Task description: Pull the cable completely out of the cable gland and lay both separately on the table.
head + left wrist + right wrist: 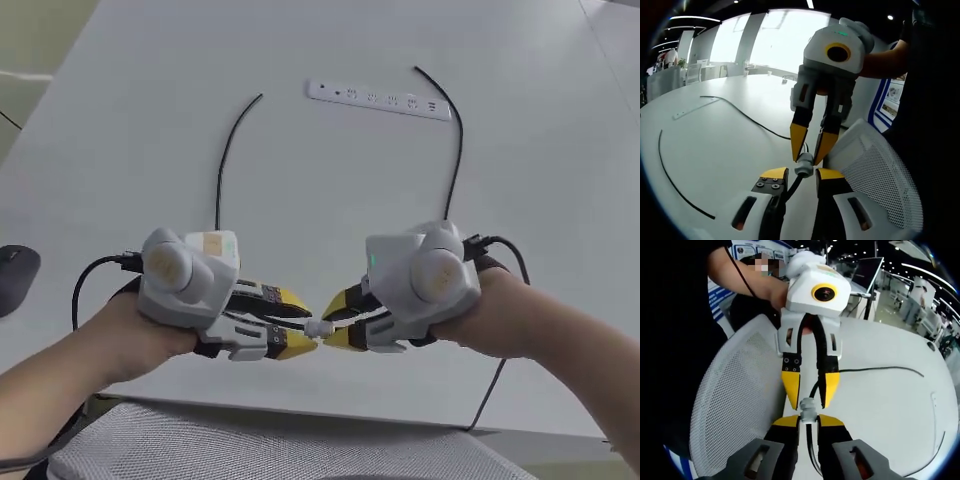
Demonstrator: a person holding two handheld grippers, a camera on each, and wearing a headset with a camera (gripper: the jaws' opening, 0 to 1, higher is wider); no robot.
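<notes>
Currently, the cable gland [320, 328] is held in the air above the near edge of the counter [300, 180]. It sits directly between the two grippers, which point at each other tip to tip. The left gripper [305, 322] meets the cable gland from the left and the right gripper [335, 322] from the right. Each is carried in a hand.

Right gripper: in the right gripper view, its yellow jaw tips bear on both sides of the cable gland, so it is closed on the cable gland. A black strand also runs from the cable gland back between these jaws.

Left gripper: in the left gripper view, the cable gland sits just ahead of its jaw tips. The black cable [791, 187] leaves the cable gland and runs back between the jaws. A gap shows on each side of the cable, and whether the jaws clamp it cannot be told.

The cable is threaded through the cable gland; the two are not separated.

Beyond the cable gland, two black cable runs lie flat on the counter, one to the far left [222, 160] and one to the far right [455, 150]. Whether either joins the cable in the cable gland cannot be told. A white power strip [380, 100] lies well beyond the cable gland, between the far ends of these runs. A mesh chair [250, 440] stands just nearer than the cable gland, on the person's side.
</notes>
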